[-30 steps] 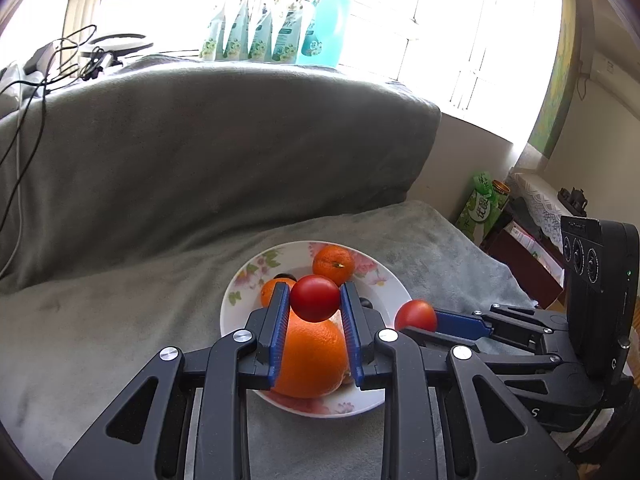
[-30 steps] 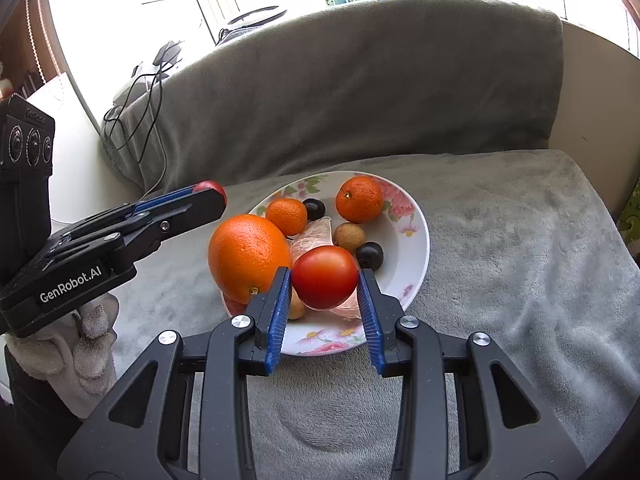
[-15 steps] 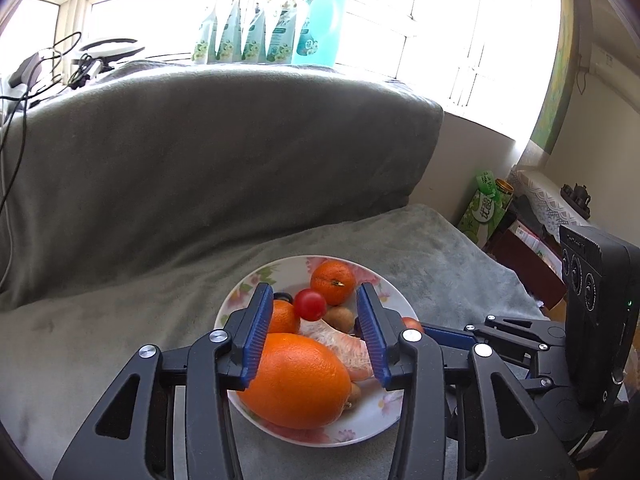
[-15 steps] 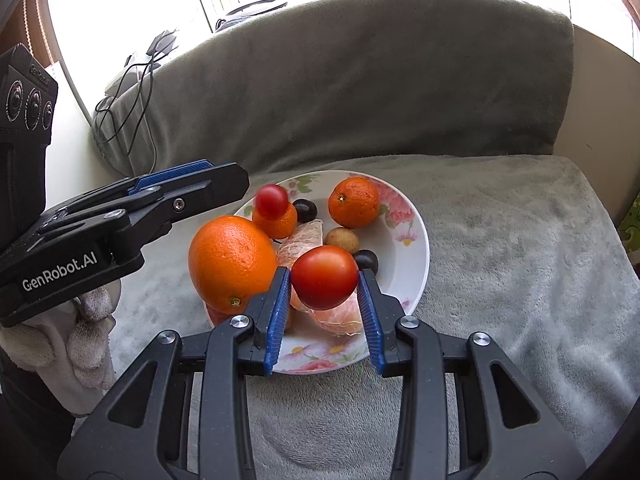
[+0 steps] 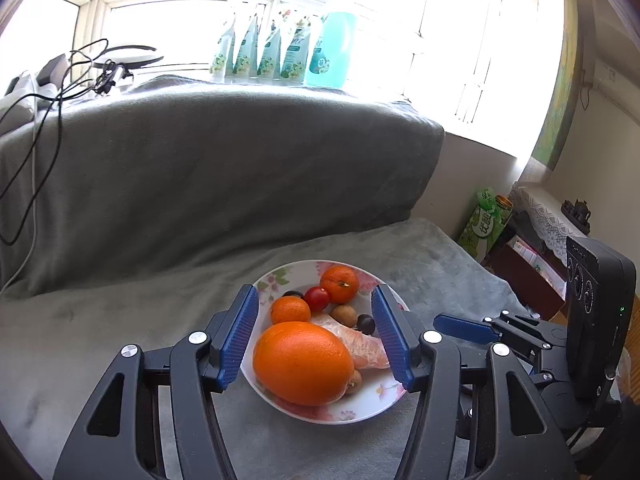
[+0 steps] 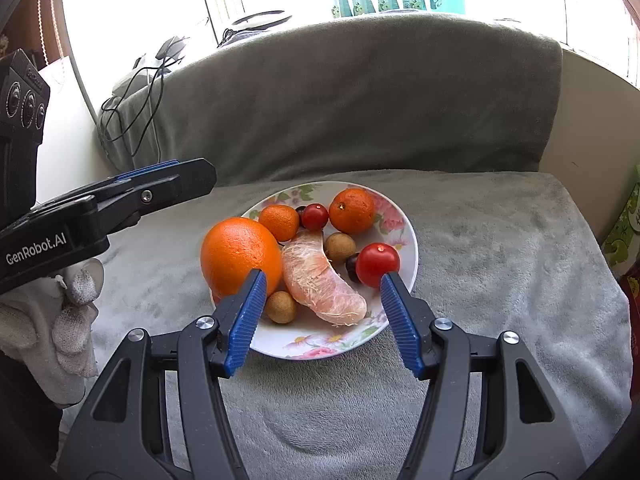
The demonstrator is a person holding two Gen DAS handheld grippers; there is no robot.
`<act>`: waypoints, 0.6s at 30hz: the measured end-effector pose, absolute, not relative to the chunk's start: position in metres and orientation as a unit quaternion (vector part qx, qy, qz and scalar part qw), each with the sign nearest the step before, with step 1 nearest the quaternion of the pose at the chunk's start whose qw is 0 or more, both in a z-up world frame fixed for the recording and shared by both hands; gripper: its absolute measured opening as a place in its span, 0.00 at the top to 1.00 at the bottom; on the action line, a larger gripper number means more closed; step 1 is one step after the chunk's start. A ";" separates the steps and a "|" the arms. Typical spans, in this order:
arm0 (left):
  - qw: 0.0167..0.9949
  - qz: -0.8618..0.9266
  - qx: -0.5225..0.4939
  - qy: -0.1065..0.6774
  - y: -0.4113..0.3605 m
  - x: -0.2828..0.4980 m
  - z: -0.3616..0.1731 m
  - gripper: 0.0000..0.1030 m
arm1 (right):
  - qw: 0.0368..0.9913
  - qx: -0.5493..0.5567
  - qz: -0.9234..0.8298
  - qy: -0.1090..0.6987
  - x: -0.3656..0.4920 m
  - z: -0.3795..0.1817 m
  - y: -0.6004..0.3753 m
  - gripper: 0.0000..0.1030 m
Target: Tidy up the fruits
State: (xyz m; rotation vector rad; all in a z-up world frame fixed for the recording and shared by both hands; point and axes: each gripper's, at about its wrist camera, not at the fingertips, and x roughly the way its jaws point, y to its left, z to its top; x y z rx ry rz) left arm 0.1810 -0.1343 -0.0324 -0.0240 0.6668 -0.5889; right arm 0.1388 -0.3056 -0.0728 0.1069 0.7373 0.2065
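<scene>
Two tomatoes now lie on the plate (image 6: 408, 236) with the rest of the fruit; a second ago each was pinched in a hand-held gripper above it. The small cherry tomato (image 6: 315, 217) sits at the far side, between the two mandarins (image 6: 352, 210), and the larger tomato (image 6: 377, 264) rests near the right rim, beside a dark grape. That leaves, by my reading, both drops done and this round of sorting finished, with nothing loose on the grey blanket (image 6: 500, 264).

Both sets of jaws have just been opening. The left hand-held gripper (image 5: 316, 336) stands about half spread above the near side of the plate, framing the big orange (image 5: 302, 362) without touching it; nothing is between its pads. The right hand-held gripper (image 6: 322, 318) is also about half open and empty. Its right blue pad (image 6: 398, 320) ends just below the larger tomato, and I cannot tell whether the tip grazes it or merely overlaps it in view. The peeled pomelo segment (image 6: 322, 282) lies across the plate's middle.
</scene>
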 end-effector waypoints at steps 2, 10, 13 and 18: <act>0.903 -0.283 -0.014 0.322 -0.131 0.177 -0.032 0.41 | 0.927 0.053 0.096 0.357 0.135 -0.071 -0.306 0.39; 0.907 -0.265 -0.028 0.326 -0.117 0.155 -0.032 0.28 | 0.942 0.040 0.072 0.325 0.117 -0.056 -0.308 0.16; 0.908 -0.259 -0.030 0.327 -0.115 0.145 -0.031 0.23 | 0.945 0.027 0.069 0.319 0.112 -0.052 -0.306 0.14; 0.912 -0.249 -0.013 0.327 -0.118 0.129 -0.033 0.23 | 0.947 0.022 0.064 0.314 0.106 -0.048 -0.305 0.14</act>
